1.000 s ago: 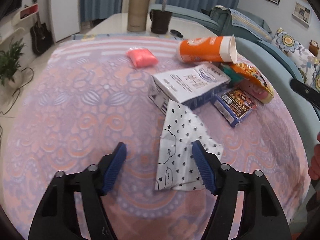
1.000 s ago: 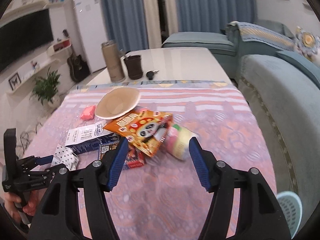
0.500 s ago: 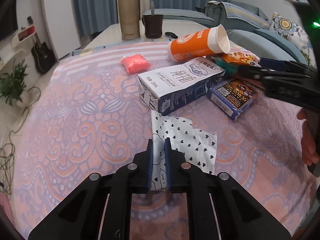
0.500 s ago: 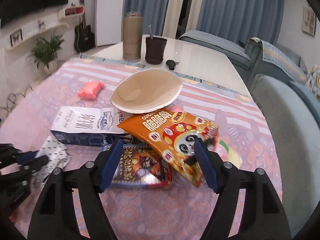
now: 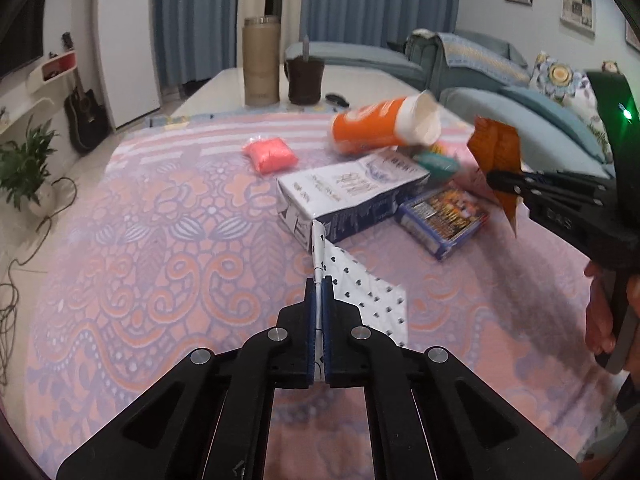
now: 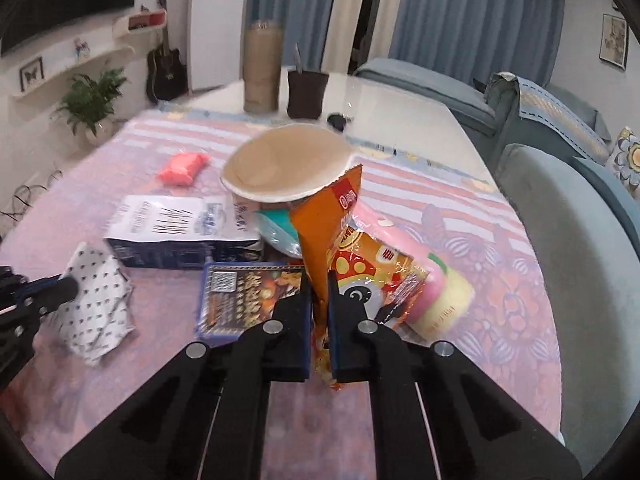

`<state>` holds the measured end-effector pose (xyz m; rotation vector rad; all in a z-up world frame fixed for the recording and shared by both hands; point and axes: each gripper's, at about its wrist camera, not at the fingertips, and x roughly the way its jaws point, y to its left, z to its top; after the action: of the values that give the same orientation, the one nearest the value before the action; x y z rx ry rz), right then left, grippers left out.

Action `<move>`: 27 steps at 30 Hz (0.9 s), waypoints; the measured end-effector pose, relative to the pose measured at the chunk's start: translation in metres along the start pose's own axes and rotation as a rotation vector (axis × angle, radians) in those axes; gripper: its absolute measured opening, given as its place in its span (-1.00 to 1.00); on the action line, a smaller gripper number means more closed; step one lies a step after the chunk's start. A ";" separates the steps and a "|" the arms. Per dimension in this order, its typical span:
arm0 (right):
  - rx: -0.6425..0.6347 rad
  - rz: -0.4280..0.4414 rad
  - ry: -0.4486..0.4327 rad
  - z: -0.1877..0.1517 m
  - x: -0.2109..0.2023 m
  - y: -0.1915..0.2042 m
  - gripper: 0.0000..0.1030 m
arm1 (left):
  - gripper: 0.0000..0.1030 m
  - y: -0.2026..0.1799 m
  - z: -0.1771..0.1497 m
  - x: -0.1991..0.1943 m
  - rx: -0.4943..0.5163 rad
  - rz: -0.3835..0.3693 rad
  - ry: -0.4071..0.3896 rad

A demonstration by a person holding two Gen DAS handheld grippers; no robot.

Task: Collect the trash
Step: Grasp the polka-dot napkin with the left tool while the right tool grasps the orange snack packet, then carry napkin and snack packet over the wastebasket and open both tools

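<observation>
My left gripper (image 5: 319,286) is shut on a white wrapper with black hearts (image 5: 360,292), lifting one edge off the tablecloth; the wrapper also shows in the right wrist view (image 6: 98,300). My right gripper (image 6: 319,280) is shut on an orange snack bag (image 6: 332,224) and holds it upright; the bag also shows in the left wrist view (image 5: 496,152). On the cloth lie a white and blue carton (image 5: 352,196), a blue box (image 5: 444,216), an orange paper cup on its side (image 5: 380,128), a pink packet (image 5: 270,154) and a pink and yellow roll (image 6: 436,292).
A tan flask (image 5: 261,62) and a dark mug (image 5: 305,80) stand at the table's far end. A teal sofa (image 6: 580,216) runs along the right side. A plant (image 5: 24,168) and a guitar (image 5: 82,116) stand on the floor at left.
My left gripper closed on the heart wrapper and raised its edge. My right gripper moved in over the pile, closed on the orange snack bag and lifted it upright.
</observation>
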<state>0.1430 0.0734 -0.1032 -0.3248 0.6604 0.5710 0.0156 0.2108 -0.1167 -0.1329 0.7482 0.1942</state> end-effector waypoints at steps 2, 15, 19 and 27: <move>0.020 0.021 -0.028 -0.002 -0.021 -0.005 -0.95 | -0.99 -0.004 0.002 -0.014 -0.004 -0.023 -0.025; 0.214 0.004 -0.182 -0.039 -0.151 -0.074 -0.95 | -0.99 -0.081 0.045 -0.090 0.031 -0.280 -0.165; 0.292 -0.063 -0.213 -0.062 -0.182 -0.113 -0.95 | -0.99 -0.129 0.055 -0.101 0.108 -0.327 -0.187; 0.471 -0.183 -0.231 -0.120 -0.221 -0.198 -0.95 | -0.99 -0.222 0.076 -0.109 0.204 -0.401 -0.185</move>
<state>0.0600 -0.2261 -0.0274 0.1210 0.5160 0.2590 0.0377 -0.0052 0.0245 -0.0672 0.5399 -0.2484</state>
